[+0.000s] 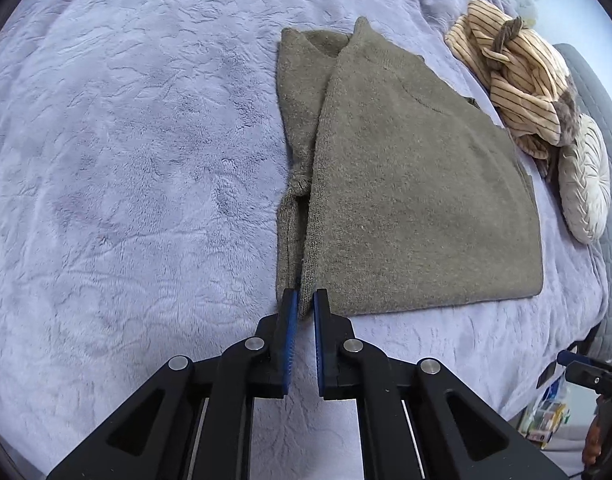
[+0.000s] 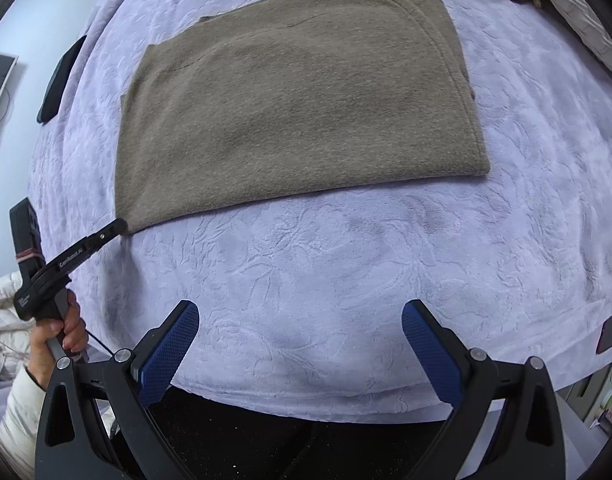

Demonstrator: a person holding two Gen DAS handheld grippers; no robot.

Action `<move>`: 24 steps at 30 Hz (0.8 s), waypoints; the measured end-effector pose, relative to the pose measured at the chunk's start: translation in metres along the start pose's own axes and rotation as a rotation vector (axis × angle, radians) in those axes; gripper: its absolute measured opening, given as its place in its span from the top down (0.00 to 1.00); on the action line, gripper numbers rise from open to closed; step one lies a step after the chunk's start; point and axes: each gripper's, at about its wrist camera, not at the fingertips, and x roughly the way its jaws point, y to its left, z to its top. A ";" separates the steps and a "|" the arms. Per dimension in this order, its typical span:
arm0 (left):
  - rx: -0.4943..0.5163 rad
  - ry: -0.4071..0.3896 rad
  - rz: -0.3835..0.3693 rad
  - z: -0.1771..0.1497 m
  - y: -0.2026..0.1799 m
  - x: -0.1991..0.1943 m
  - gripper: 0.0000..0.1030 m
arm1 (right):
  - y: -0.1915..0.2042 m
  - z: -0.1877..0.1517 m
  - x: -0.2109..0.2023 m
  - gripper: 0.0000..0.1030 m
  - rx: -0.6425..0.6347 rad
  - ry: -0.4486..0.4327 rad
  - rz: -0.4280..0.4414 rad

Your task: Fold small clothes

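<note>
Sweater (image 1: 406, 184), olive-brown knit, lay part-folded flat on lilac blanket (image 1: 125, 160), one side flap already turned over body, near corner pinched tight in left gripper (image 1: 304, 300); right gripper (image 2: 299, 344) hung splayed and empty over bare blanket just short of near hem. Best next: grab opposite near corner with right before lifting, raise both evenly, keep hem taut so fold landed square, steer clear of striped garment (image 1: 514, 80) and round cushion (image 1: 586, 180) beyond far edge

Lilac plush blanket (image 1: 125, 160), striped tan bundle (image 1: 518, 76), round cream cushion (image 1: 586, 180) touching it, grey quilted surface (image 1: 610, 128)
</note>
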 end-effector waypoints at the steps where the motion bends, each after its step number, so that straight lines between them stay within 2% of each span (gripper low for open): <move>1: 0.003 0.006 0.010 0.000 -0.002 -0.001 0.93 | -0.002 0.000 0.000 0.01 0.014 -0.001 0.003; 5: 0.019 0.028 0.037 -0.006 -0.008 -0.005 0.93 | -0.008 0.001 0.002 0.01 0.050 0.005 0.026; 12: 0.049 0.040 0.071 -0.018 -0.019 -0.009 0.92 | 0.001 0.002 0.004 0.01 0.042 0.002 0.040; 13: 0.045 0.044 0.072 -0.019 -0.020 -0.009 0.90 | 0.002 0.002 0.005 0.01 0.039 0.002 0.042; 14: 0.040 0.050 0.075 -0.020 -0.020 -0.009 0.62 | 0.004 0.003 0.005 0.01 0.034 0.003 0.045; 15: 0.032 0.055 0.089 -0.021 -0.019 -0.009 0.18 | 0.006 0.003 0.006 0.01 0.029 0.004 0.045; 16: 0.022 0.040 0.114 -0.023 -0.020 -0.011 0.09 | 0.008 0.004 0.006 0.01 0.022 0.005 0.047; 17: 0.027 0.019 0.122 -0.024 -0.021 -0.015 0.08 | 0.009 0.004 0.007 0.01 0.016 0.006 0.049; 24: 0.013 0.026 0.112 -0.025 -0.025 -0.017 0.08 | 0.018 0.005 0.014 0.01 -0.010 0.029 0.077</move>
